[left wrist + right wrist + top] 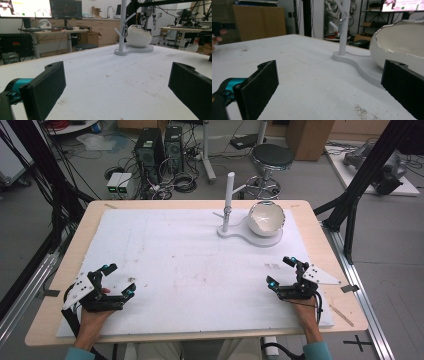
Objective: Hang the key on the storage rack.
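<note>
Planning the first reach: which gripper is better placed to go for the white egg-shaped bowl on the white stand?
Right, probably. The right gripper rests open at the near right of the table, on the same side as the white egg-shaped bowl. The left gripper, also open, sits at the near left, with the white upright post nearer its path.

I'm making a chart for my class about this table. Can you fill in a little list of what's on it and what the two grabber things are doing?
Table cover: white sheet
Stand: white post upright on a flat white base, far side of the table
Hanging on post: small metal ring
Bowl: white egg-shaped bowl sitting on the same base, beside the post
Left gripper: open, holding nothing, near edge
Right gripper: open, holding nothing, near edge
</note>
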`<action>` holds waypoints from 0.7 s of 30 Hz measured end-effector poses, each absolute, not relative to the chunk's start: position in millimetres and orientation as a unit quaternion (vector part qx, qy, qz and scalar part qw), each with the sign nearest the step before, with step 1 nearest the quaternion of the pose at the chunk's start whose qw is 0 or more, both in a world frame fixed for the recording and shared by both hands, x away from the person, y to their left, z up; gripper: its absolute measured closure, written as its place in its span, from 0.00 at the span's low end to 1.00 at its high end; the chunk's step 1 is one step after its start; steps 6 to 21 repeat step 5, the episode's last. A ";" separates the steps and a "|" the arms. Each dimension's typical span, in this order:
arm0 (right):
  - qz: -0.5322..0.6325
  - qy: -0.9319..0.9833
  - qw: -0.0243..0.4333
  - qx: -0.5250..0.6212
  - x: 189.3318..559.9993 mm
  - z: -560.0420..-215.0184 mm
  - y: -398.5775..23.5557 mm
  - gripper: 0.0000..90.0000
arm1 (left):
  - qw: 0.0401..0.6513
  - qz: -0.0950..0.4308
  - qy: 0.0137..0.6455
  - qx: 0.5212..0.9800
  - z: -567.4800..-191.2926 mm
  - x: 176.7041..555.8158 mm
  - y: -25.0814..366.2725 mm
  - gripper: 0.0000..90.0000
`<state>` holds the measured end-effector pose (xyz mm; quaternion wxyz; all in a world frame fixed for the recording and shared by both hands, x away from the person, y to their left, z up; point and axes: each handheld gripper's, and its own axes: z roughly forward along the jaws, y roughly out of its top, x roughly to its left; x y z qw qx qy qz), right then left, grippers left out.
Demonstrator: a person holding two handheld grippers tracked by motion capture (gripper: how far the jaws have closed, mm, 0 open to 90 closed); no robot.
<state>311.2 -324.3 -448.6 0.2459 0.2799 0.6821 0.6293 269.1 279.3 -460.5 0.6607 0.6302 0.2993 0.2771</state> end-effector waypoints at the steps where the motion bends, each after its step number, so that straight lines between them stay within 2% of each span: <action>1: 0.629 0.682 0.246 0.280 311.3 -448.8 -324.6 0.01 | 0.660 0.278 0.299 0.631 -460.4 269.2 279.3 0.02; 21: 0.626 0.682 0.257 0.276 311.3 -448.9 -323.3 0.01 | 0.660 0.278 0.299 0.631 -460.4 269.0 279.3 0.02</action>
